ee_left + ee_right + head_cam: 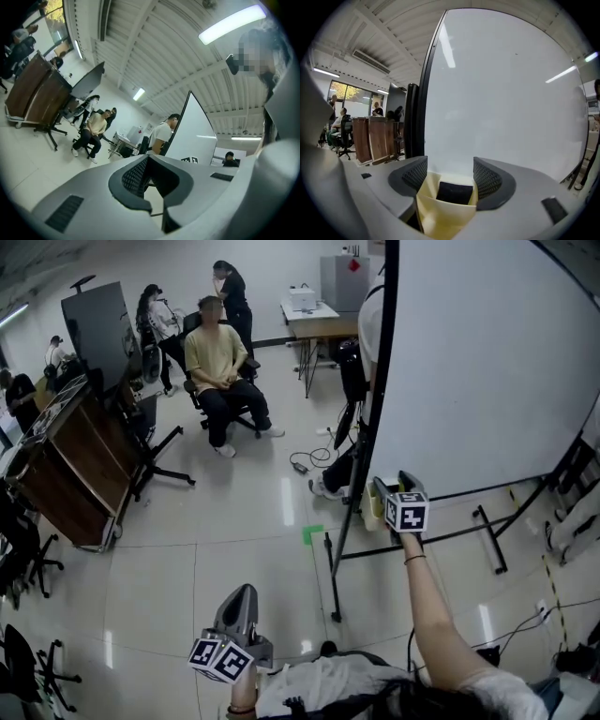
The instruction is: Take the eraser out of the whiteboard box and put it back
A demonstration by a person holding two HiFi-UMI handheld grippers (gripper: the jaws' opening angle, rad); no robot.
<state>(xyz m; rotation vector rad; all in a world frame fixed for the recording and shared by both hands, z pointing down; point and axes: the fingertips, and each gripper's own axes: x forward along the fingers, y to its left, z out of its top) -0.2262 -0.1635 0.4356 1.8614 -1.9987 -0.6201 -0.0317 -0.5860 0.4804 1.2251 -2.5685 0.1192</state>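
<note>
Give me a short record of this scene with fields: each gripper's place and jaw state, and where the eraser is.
setting: whiteboard on a stand in a tiled room
box: cream box by the whiteboard's lower corner
eraser: dark eraser, inside the cream box
right gripper: at the box, jaws apart on either side of it, not gripping the eraser
left gripper: low, near the person's body, jaws together, nothing between them
bystanders: seated person on a chair, others farther back
</note>
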